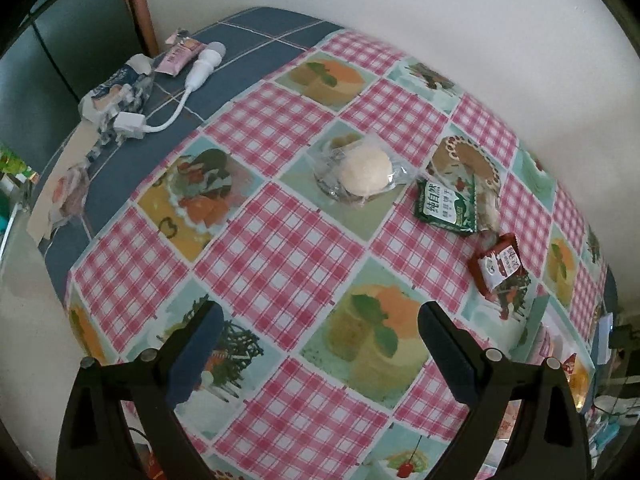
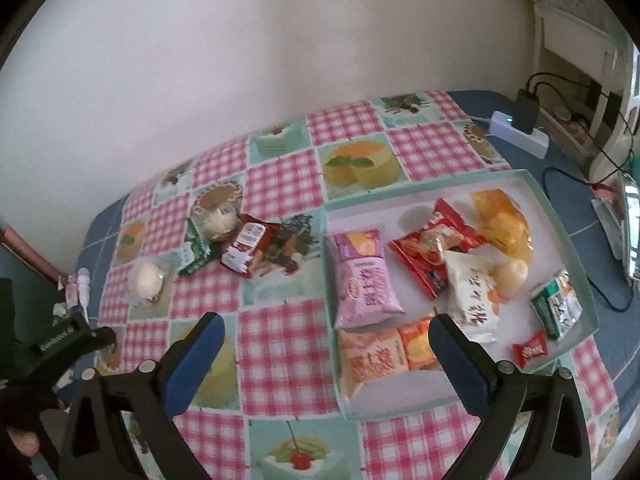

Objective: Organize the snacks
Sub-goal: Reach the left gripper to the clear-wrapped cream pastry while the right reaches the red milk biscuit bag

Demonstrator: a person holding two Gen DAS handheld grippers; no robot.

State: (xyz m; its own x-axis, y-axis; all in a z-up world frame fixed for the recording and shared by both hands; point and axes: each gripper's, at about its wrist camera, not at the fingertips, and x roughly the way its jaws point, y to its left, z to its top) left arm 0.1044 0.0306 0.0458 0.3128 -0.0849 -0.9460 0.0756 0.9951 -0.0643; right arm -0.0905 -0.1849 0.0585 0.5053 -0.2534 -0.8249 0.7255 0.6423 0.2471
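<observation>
On the checked tablecloth (image 1: 280,248) lie three loose snacks: a round white bun in clear wrap (image 1: 362,172) (image 2: 147,278), a green packet (image 1: 446,206) (image 2: 196,250) and a red packet (image 1: 498,266) (image 2: 246,246). A shallow white tray (image 2: 560,216) at the right holds several snacks, among them a pink packet (image 2: 364,280), a red one (image 2: 432,246), a yellow bag (image 2: 502,220) and a white packet (image 2: 474,292). My left gripper (image 1: 320,320) hovers open over the cloth, short of the bun. My right gripper (image 2: 326,332) is open above the tray's near left corner, holding nothing.
A white plug-in lamp with cable (image 1: 200,68), a pink sachet (image 1: 178,56) and crumpled wrappers (image 1: 114,92) lie at the far left corner. A white power strip with a black adapter (image 2: 520,128) sits beyond the tray. The other gripper and a gloved hand (image 2: 28,396) show at left.
</observation>
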